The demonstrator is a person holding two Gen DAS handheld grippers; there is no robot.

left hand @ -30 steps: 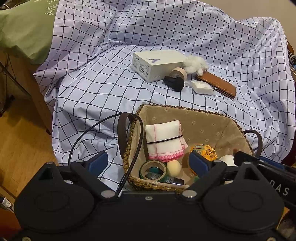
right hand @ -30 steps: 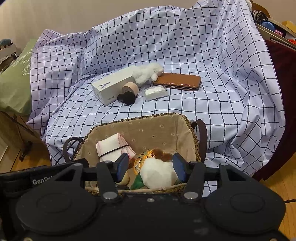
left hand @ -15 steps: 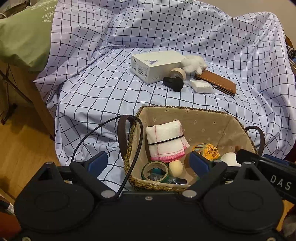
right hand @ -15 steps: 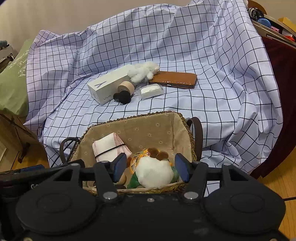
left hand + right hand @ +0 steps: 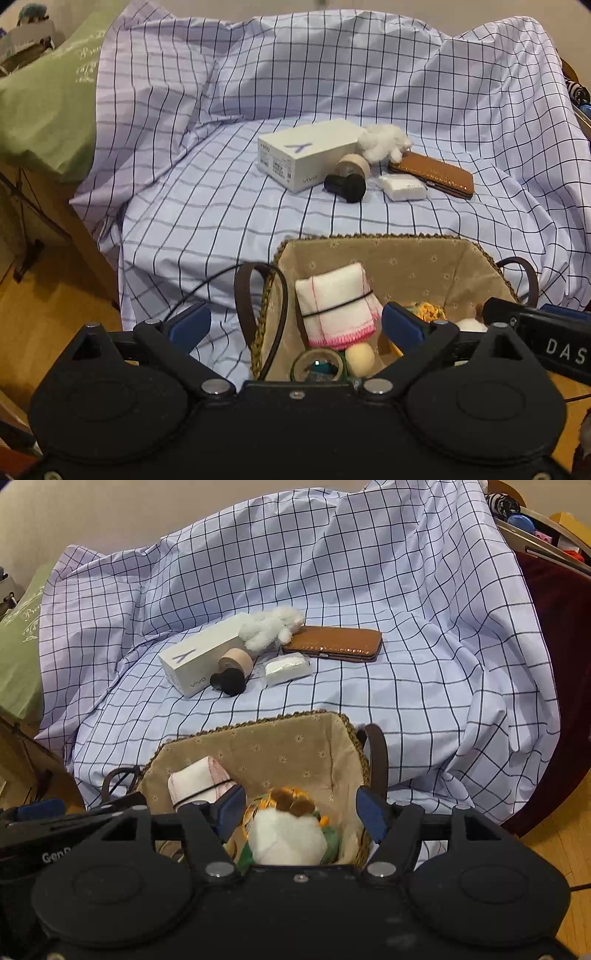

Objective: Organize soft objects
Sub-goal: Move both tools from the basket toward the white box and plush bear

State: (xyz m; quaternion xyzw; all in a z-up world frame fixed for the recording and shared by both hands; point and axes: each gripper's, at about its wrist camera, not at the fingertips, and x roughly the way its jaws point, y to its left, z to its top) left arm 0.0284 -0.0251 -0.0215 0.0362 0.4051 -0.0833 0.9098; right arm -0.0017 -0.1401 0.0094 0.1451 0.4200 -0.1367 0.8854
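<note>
Releasing plush toy (image 5: 286, 834) into basket (image 5: 280, 746), right gripper (image 5: 301, 812) opening.
Left gripper (image 5: 295, 325) agape, empty; risk: snagging handle (image 5: 245, 299) at nine o'clock.

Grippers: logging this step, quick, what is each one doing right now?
Left gripper: fingers opening, wide, holding nothing.
Right gripper: fingers opening, clear of the plush toy in the basket.

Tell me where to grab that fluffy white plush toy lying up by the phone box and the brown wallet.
Grip the fluffy white plush toy across its thick middle, coming down from above. It lies flat on the checked sheet, pressed against the white box on one side and the brown wallet on the other, so a side approach looks blocked. Its limbs are probably too thin to hold well.
</note>
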